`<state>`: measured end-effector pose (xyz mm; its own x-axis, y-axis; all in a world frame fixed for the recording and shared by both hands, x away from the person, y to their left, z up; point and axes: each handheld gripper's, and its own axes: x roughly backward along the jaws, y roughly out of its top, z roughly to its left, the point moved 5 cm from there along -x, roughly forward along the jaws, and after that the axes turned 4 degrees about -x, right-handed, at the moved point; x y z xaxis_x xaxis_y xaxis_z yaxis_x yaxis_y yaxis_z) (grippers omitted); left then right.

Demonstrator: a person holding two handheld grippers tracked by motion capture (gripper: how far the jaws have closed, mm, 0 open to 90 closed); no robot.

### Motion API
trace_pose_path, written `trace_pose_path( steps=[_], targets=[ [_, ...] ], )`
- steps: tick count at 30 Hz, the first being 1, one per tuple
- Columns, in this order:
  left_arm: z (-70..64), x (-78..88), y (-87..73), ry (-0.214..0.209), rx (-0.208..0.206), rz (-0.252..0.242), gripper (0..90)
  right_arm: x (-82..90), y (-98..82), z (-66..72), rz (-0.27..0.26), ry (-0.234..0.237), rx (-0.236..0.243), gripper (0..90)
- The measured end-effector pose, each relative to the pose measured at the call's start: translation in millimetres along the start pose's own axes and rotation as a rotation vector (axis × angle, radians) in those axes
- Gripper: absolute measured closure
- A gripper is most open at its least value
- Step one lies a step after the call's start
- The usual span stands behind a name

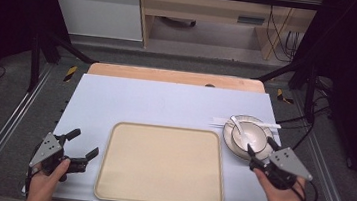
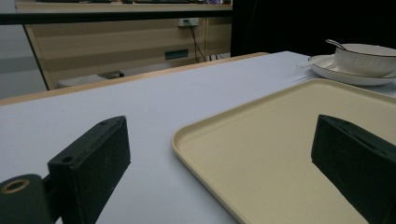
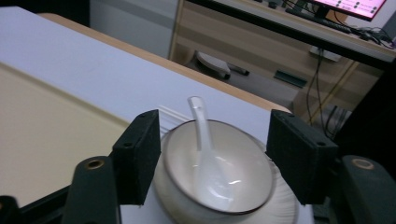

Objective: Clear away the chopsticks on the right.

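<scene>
High view: left tongs (image 1: 83, 146) at the near left edge of the tabletop (image 1: 166, 102), jaws spread wide with nothing between them, just left of the beige tray (image 1: 162, 165) and apart from it. Right tongs (image 1: 263, 148) at the near right, jaws parted and reaching onto the near rim of the bowl (image 1: 250, 134); contact with the rim hard to judge at this size. Bowl seated on a plate (image 1: 232, 142), just beyond the tray's far right corner, a white spoon (image 1: 238, 128) lying inside. A pale flat strip behind the bowl too small to make out. Both forearms cut off by the lower edge.

Left gripper view: two black jaws far apart, gripping nothing, tray corner (image 2: 261, 154) lying between and beyond them. Bowl (image 2: 366, 58) on its plate (image 2: 345, 75) far off at the upper right, cut by the frame edge, spoon handle (image 2: 334, 43) poking above the rim.

Right gripper view: jaws open, flanking the bowl (image 3: 219, 172), one on each side, pads apparently just clear of the rim. Spoon (image 3: 205, 154) resting inside, handle over the far rim. Plate (image 3: 280, 207) mostly hidden under the bowl, cut off below. Tray (image 3: 46, 140) at left, partly out of frame.
</scene>
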<state>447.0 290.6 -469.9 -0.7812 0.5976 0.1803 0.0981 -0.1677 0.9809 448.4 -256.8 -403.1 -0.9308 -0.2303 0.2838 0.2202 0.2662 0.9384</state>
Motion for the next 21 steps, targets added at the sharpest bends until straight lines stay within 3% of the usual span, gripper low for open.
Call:
trace_pose_path(
  steps=[2, 4, 5, 6, 8, 12, 14, 16, 19, 21],
  targets=[
    [0.1, 0.1, 0.5, -0.001, 0.000, -0.002, 4.8, -10.4, 6.4, -22.1, 0.025, -0.028, 0.004, 43.1],
    [0.3, 0.4, 0.9, 0.000, -0.001, -0.002, 5.1, -15.2, 7.6, -30.0, 0.032, -0.033, -0.007, 44.5],
    [0.3, 1.0, 1.4, 0.000, -0.001, -0.002, 5.1, -22.5, 8.4, -40.3, 0.045, -0.035, -0.019, 45.3],
    [-0.2, 2.1, 1.7, 0.001, 0.000, -0.001, 5.4, -41.8, 7.4, -62.8, 0.082, -0.052, -0.030, 50.6],
    [-1.2, 3.8, 1.9, 0.001, -0.001, 0.000, 5.5, -57.7, 4.8, -78.6, 0.106, -0.065, -0.020, 58.6],
    [-3.0, 5.3, 1.8, -0.002, -0.003, 0.004, 5.5, -93.7, -6.3, -108.5, 0.157, -0.053, -0.059, 77.5],
    [-2.8, 4.6, 2.0, -0.004, -0.005, 0.004, 5.5, -102.6, -10.8, -113.9, 0.181, -0.042, -0.074, 79.9],
    [-3.4, 0.6, 0.9, -0.010, -0.003, 0.009, 5.7, -126.1, -27.2, -126.8, 0.277, -0.041, -0.110, 87.6],
    [-4.6, -2.3, -0.2, -0.022, -0.004, 0.017, 5.7, -136.0, -33.8, -130.8, 0.302, -0.035, -0.125, 90.0],
    [-6.3, -4.7, -0.5, -0.032, -0.009, 0.021, 5.7, -150.8, -43.3, -134.2, 0.353, -0.025, -0.131, 90.0]
  ],
)
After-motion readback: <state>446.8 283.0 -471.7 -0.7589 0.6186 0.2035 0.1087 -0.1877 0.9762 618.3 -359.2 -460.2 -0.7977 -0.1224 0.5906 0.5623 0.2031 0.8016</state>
